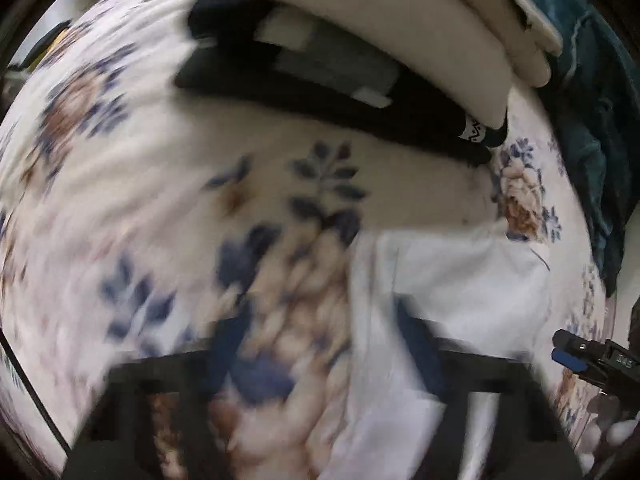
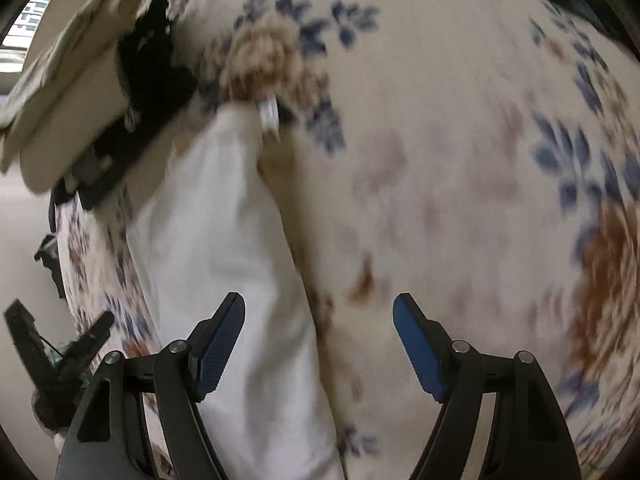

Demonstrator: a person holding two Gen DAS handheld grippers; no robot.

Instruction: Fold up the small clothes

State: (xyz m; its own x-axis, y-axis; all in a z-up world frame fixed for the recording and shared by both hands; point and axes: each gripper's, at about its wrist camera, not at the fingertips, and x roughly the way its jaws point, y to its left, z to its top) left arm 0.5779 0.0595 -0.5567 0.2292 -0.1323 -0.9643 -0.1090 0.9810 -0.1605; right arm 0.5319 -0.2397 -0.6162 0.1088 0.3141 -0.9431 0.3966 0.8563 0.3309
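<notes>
Two grippers work over a cream bedspread printed with blue leaves and brown flowers (image 2: pixel 440 160), and no basket, box or other container shows in either view. Farthest left in the right wrist view lie folded beige cushions or bedding (image 2: pixel 60 92) with a black garment (image 2: pixel 148 80) against them. Next comes the small white cloth garment (image 2: pixel 224 240), lying lengthwise on the bedspread, apparently already folded into a narrow strip. The right gripper (image 2: pixel 318 344) hovers just above its near end, blue pads spread wide, grasping nothing. The left gripper (image 1: pixel 320 344) is motion-blurred; whether it is parted or clenched I cannot tell. The next move likely calls for pinching the strip's near end and folding it over.
</notes>
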